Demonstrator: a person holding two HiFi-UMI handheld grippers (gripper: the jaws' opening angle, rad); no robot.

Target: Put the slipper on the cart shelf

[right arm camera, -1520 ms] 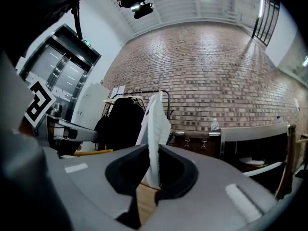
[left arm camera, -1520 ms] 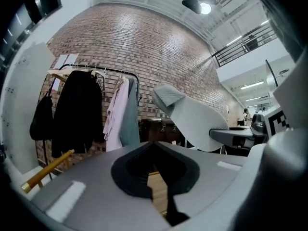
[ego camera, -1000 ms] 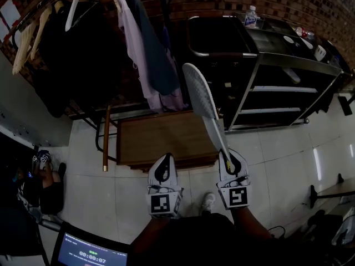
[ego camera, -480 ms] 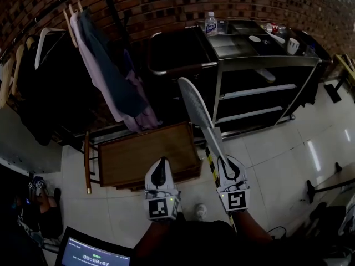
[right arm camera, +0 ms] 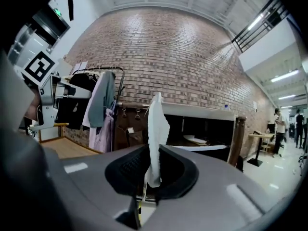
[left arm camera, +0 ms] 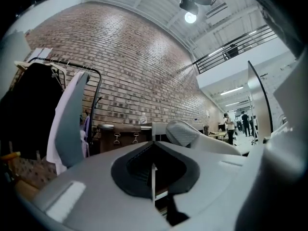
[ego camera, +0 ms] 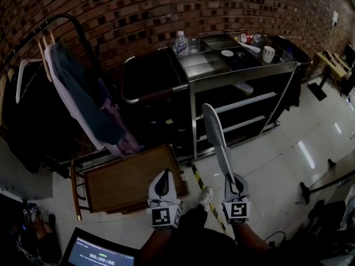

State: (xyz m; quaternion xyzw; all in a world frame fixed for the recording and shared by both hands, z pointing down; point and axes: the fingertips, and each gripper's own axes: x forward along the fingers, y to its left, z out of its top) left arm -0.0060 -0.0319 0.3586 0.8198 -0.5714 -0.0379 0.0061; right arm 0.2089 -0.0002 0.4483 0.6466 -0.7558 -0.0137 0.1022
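Right gripper (right arm camera: pixel 150 177): jaws clamped on the slipper (right arm camera: pixel 156 129), pinching one end of it edge-on; the rest stands up and forward past the jaws, in the air over the floor, short of the cart (ego camera: pixel 192 115).

Left gripper (left arm camera: pixel 153 177): jaws together, nothing between them; it's level beside the right one and doing no work.

Step, as I read it: transport/approach. The slipper is gripped and aimed at the cart's open front; it's not on a shelf yet.

Next move needs:
- close the gap to the cart front;
- drop the free end below the top tray (ego camera: pixel 238 72) and over the front rail of the upper shelf (ego camera: pixel 260 97);
- lay it flat, then release;
- I hold a long slipper by one end, so I expect the tip to sag or catch the rail; go in slow and low-angled.

Containers:
- top tray: bottle (ego camera: pixel 181 42) at the left corner; cup (ego camera: pixel 268 53) at the right; small white dish (ego camera: pixel 227 53) between; something red (ego camera: pixel 247 37) at the back, can't tell what;
- upper shelf: one pale slipper (ego camera: pixel 242 87) lying on it already, so I'd aim beside it;
- lower shelf (ego camera: pixel 238 127): too dark to read;
- wooden tray (ego camera: pixel 130 179) on the floor left of the cart, not involved.
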